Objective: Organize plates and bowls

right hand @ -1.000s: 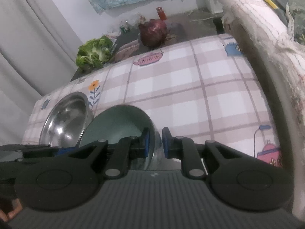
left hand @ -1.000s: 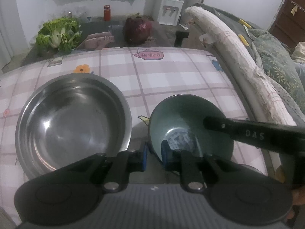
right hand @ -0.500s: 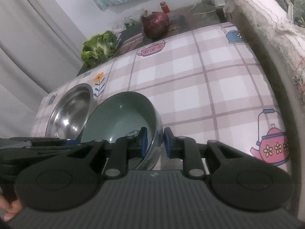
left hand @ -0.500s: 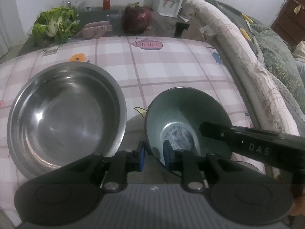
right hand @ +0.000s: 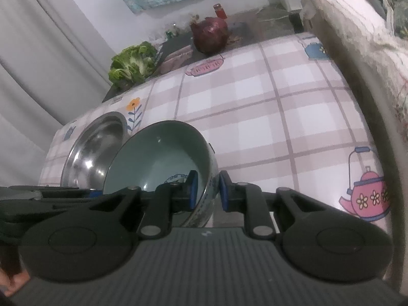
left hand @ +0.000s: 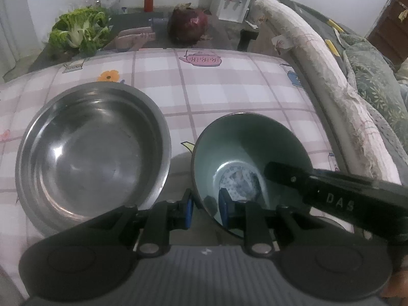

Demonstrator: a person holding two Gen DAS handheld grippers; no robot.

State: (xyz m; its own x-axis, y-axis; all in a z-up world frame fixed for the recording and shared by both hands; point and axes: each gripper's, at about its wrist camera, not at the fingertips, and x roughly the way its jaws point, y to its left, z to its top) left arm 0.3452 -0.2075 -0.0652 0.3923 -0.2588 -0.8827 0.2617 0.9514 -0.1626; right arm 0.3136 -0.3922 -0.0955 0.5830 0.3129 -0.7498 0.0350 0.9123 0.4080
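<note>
Two bowls are counted on the checked counter: one green bowl, its rim pinched between nearly closed fingers of both the left gripper and the right gripper, and one steel bowl, seen left of the left fingers.

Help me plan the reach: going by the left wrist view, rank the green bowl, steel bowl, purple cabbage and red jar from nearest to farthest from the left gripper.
1. green bowl, rim between its fingers
2. steel bowl, left
3. purple cabbage, beyond the table
4. red jar, by the wall

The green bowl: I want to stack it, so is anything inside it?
The green bowl holds no food or dish, only a patterned base and a pad of each hand-held gripper over its rim. The near inner wall is hidden.
</note>
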